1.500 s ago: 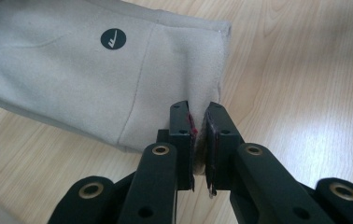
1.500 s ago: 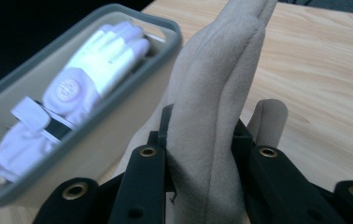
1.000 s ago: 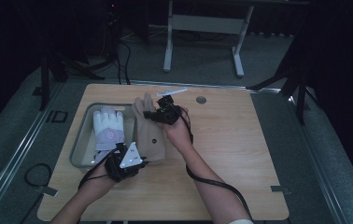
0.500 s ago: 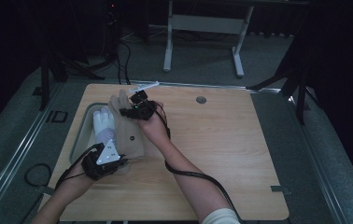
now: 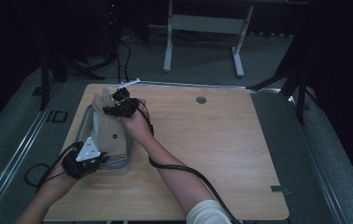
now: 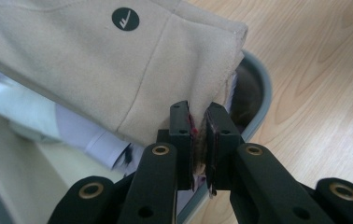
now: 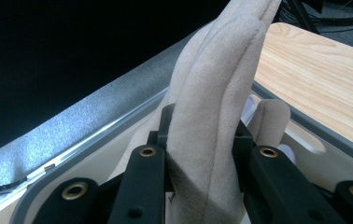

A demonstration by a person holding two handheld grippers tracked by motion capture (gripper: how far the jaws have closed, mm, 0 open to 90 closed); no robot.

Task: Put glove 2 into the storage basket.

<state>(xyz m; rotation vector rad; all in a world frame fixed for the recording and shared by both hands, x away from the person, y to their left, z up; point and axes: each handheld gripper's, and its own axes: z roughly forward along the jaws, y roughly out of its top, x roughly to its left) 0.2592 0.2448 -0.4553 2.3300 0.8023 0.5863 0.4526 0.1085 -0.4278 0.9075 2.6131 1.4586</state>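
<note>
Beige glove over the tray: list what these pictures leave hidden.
- Left gripper view: the beige glove covers most of the white and lilac glove beneath.
- Right gripper view: the glove's fingertips are cut off by the top edge.
- High view: the tray floor is hidden under the glove; the round logo is too small to read.

glove (image 5: 110,133) hides tray's contents | white item (image 6: 34,114) beneath unidentifiable

A grey tray (image 5: 85,122) lies on the wooden table (image 5: 221,140).
</note>
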